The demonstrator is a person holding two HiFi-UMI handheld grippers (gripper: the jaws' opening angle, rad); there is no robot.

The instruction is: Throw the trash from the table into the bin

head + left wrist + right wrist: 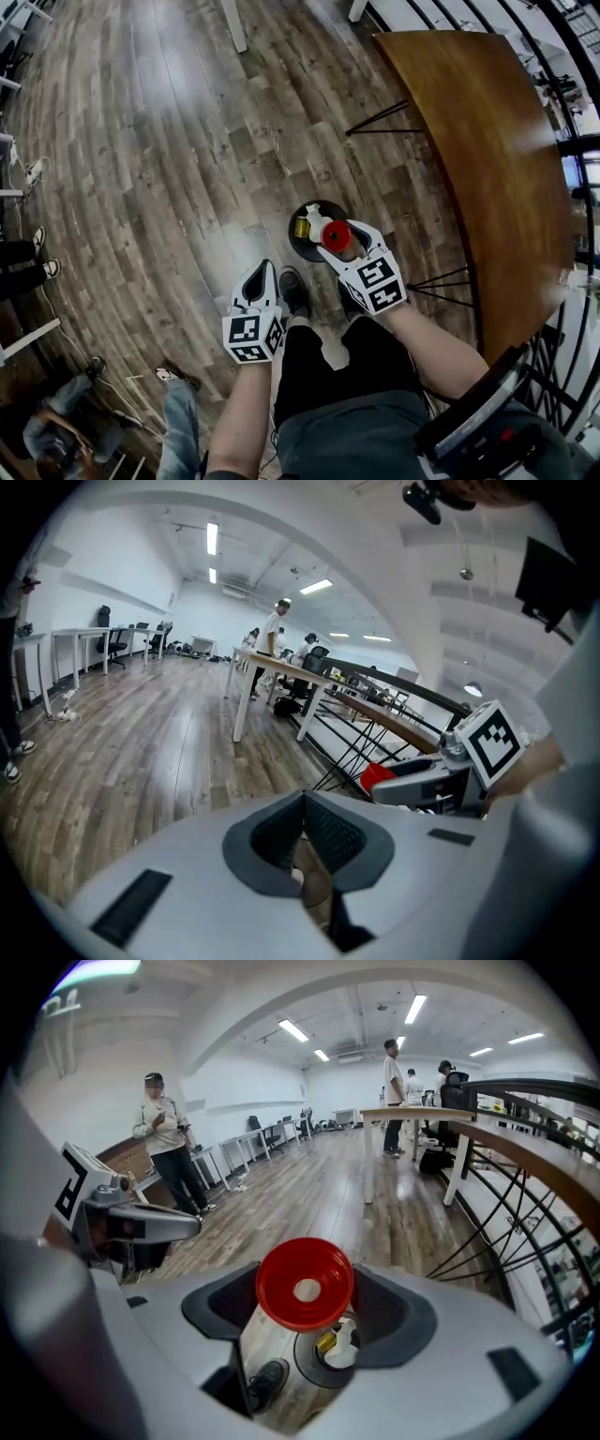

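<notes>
My right gripper [341, 232] is shut on a red cup [337, 237], with a pad on each side of it. The cup hangs just above a round black bin [298, 247] on the floor. In the right gripper view the cup [305, 1285] fills the gap between the jaws, and below it the bin [306, 1367] holds a yellow can [325, 1340] and a white bottle [343, 1346]. My left gripper [264, 272] is shut and holds nothing, to the left of the bin. The left gripper view shows its pads [330, 834] meeting at the tip.
A brown wooden table [487, 169] on thin black legs stands right of the bin, with a black railing [553, 375] behind it. My black shoe [292, 289] is beside the bin. Other people [56, 427] are at the lower left, and more stand by far tables [422, 1115].
</notes>
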